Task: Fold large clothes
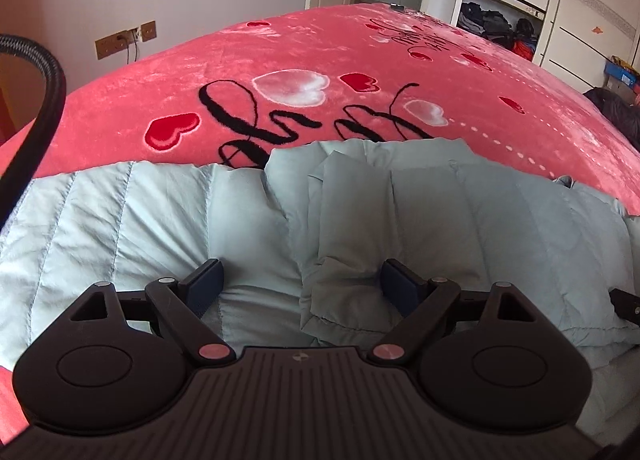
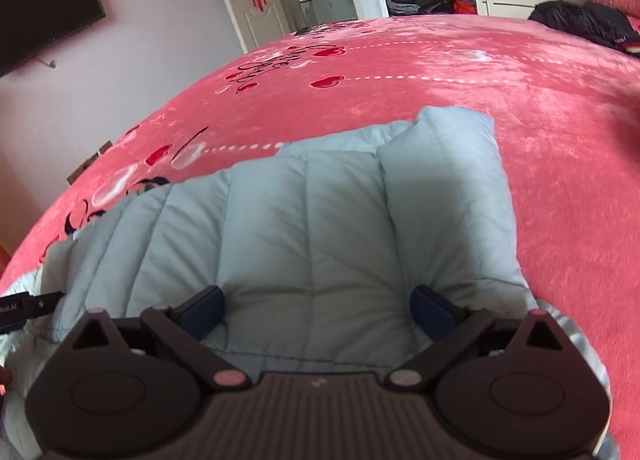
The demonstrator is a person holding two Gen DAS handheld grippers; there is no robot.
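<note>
**Both grippers spread wide, pointing down**

The left black two-finger gripper (image 1: 300,284) tilts downward, its dark blue padded fingers (image 1: 206,280) spread wide toward nine and three o'clock, nothing pinched between them. The right black two-finger gripper (image 2: 318,310) is angled down likewise, jaws wide apart and gripping nothing. The left gripper's tip shows at nine o'clock in the right wrist view.

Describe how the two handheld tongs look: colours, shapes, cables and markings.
The left tongs and the right tongs are alike: matte black ribbed bodies, round side housings, angled link arms with pinkish pivot pins, and dark blue finger pads. A black braided cable curves beside the left one.
</note>
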